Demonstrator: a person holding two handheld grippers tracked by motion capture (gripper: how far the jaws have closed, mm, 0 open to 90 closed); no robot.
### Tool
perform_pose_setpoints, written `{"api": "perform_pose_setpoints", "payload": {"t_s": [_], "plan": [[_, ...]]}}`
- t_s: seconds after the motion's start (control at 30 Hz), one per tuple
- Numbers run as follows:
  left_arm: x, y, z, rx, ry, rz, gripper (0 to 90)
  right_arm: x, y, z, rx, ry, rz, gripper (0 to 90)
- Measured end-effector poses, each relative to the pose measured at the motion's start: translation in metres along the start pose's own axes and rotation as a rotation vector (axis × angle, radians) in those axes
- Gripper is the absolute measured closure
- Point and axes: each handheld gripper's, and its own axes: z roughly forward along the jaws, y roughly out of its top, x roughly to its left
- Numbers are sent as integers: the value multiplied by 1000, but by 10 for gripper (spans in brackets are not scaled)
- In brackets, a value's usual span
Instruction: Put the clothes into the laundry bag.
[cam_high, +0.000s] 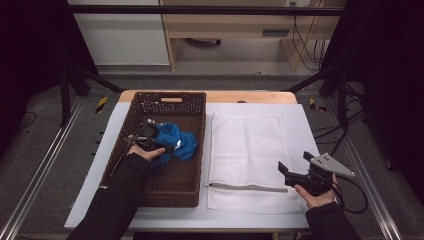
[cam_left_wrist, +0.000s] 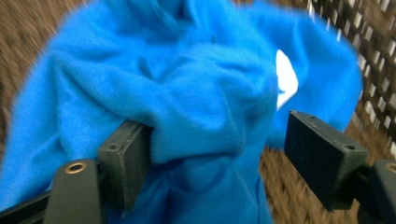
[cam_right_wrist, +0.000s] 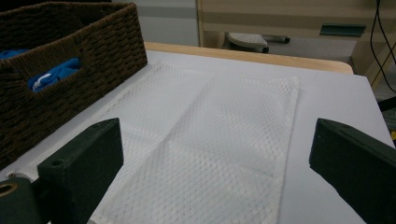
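A blue knit garment (cam_high: 177, 142) lies bunched in a brown wicker basket (cam_high: 170, 96) on the left half of the table. My left gripper (cam_high: 161, 138) reaches into the basket from the person's left hand. In the left gripper view the garment (cam_left_wrist: 187, 93) bulges between the jaws of that gripper (cam_left_wrist: 217, 130). The left pad touches the cloth, the right pad stands apart from it, so the gripper is open. A white mesh laundry bag (cam_high: 247, 150) lies flat to the right of the basket. My right gripper (cam_high: 295, 162) hovers open at its near right corner with nothing between its jaws (cam_right_wrist: 215, 135).
The bag's zipper (cam_high: 250, 187) runs along its near edge. A white mat (cam_high: 300, 125) covers the table, with a wooden edge at the back. In the right gripper view the basket wall (cam_right_wrist: 93, 42) has a handle hole showing blue cloth (cam_right_wrist: 56, 73). A white label (cam_left_wrist: 286, 77) sits on the garment.
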Motion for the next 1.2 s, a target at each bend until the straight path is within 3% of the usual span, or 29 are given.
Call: {"api": "perform_pose_setpoints", "payload": {"t_s": [0.03,0.07,0.13,0.43,0.47,0.63,0.7,0.73,0.83,0.87,0.9,0.93,1.2], "plan": [[0,0,0,0,0,0,238,0,0,0,0,0,0,34],[2,4,2,-8,33,-8,224,0,0,0,-1,1,1,34],[3,6,8,4,54,-11,195,0,0,0,0,3,2,34],[0,2,31,28,40,-6,146,0,0,1,2,5,8,30],[-2,-1,36,49,40,2,146,-1,0,1,1,6,5,30],[-3,-1,39,73,49,1,161,0,1,1,-3,7,1,30],[-2,-1,38,78,70,6,218,0,0,1,-3,5,1,30],[-2,0,37,83,89,12,325,-1,0,0,1,6,3,30],[-1,0,35,98,104,14,438,-1,0,0,-1,6,2,32],[-1,1,33,107,117,-1,438,-1,0,0,-1,6,2,32],[-1,2,32,115,124,-9,505,-1,0,0,-2,7,1,33],[0,2,30,140,101,-45,607,0,0,1,2,8,1,33],[2,2,24,185,65,-71,706,0,0,1,1,9,4,34]]}}
